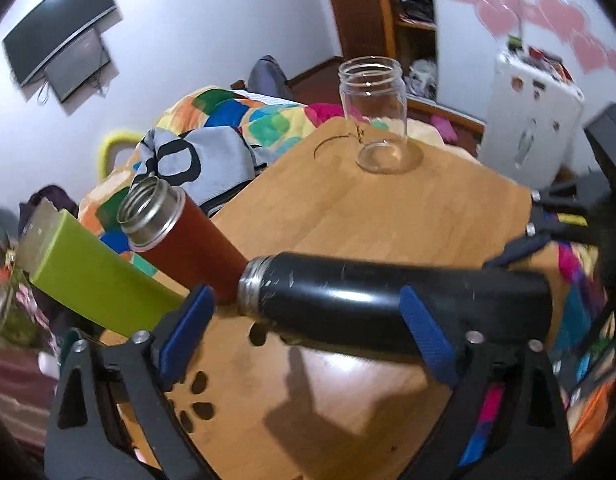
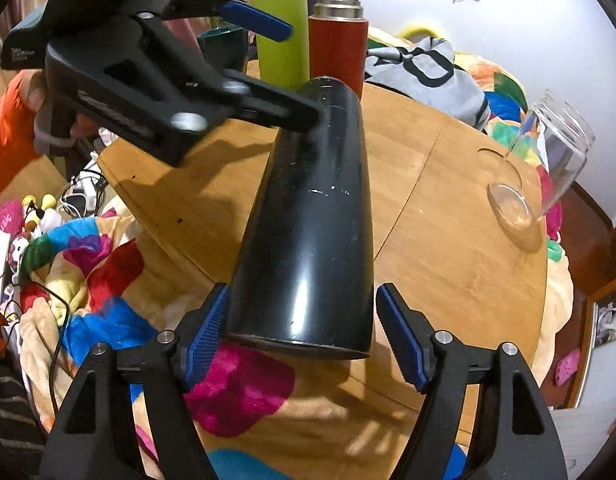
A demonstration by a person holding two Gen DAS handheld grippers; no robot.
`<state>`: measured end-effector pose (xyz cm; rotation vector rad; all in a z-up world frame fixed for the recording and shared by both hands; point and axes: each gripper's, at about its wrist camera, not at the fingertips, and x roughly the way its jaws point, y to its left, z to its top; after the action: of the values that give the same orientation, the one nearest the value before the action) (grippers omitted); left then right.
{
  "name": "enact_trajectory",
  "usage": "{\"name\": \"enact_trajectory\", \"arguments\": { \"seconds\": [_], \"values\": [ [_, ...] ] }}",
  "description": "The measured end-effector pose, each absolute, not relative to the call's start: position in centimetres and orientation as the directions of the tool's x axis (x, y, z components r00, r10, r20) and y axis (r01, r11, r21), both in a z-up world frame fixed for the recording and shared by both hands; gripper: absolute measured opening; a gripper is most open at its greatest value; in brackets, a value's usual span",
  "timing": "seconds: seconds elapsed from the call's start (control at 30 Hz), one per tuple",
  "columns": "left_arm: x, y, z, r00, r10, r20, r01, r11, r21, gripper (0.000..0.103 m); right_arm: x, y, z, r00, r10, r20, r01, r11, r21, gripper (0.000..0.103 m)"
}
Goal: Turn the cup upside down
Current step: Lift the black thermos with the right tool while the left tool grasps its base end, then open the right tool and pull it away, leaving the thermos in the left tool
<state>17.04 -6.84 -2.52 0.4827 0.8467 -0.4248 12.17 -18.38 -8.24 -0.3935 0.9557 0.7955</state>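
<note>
A black metal cup (image 1: 387, 292) lies roughly horizontal above the wooden table (image 1: 387, 208), its steel mouth pointing left. My left gripper (image 1: 308, 328) stands open: its left pad (image 1: 188, 332) is clear of the cup, its right pad (image 1: 423, 336) sits against the cup's side. In the right wrist view the cup (image 2: 311, 220) points away with its base toward the camera. My right gripper (image 2: 300, 336) brackets the base; the left pad (image 2: 206, 336) touches it, the right pad (image 2: 399, 340) stands a small gap off. The left gripper (image 2: 264, 64) reaches in from the upper left.
A red steel-mouthed flask (image 1: 180, 232) and a green bottle (image 1: 96, 276) stand at the table's left. A clear glass jar (image 1: 375, 116) stands upright at the far side. A bed with a colourful blanket (image 1: 236, 116) surrounds the table. A white cabinet (image 1: 531, 120) stands at right.
</note>
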Motion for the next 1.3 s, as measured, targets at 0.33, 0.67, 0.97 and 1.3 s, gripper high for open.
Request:
{"name": "enact_trajectory", "arguments": {
  "seconds": [0.33, 0.67, 0.97, 1.3],
  "values": [
    [14.3, -11.1, -5.7, 0.526, -0.082, -0.846, 0.783, 0.435, 0.445, 0.102, 12.4, -18.9, -8.7, 0.285, 0.452, -0.845, -0.760, 0.643, 0.088, 0.064],
    [14.8, -15.0, -8.6, 0.420, 0.005, -0.907, 0.904, 0.082, 0.419, 0.102, 13.2, -19.5, -9.1, 0.231, 0.482, -0.845, -0.775, 0.617, 0.139, 0.064],
    [15.8, -14.9, -8.6, 0.442, -0.021, -0.897, 0.896, 0.069, 0.439, 0.092, 13.4, -20.9, -9.4, 0.199, 0.527, -0.827, -0.753, 0.622, 0.215, 0.063],
    [15.2, -12.6, -7.7, 0.427, 0.026, -0.904, 0.895, 0.135, 0.426, 0.077, 13.9, -21.2, -8.7, 0.219, 0.548, -0.807, -0.732, 0.639, 0.235, 0.064]
  ]
}}
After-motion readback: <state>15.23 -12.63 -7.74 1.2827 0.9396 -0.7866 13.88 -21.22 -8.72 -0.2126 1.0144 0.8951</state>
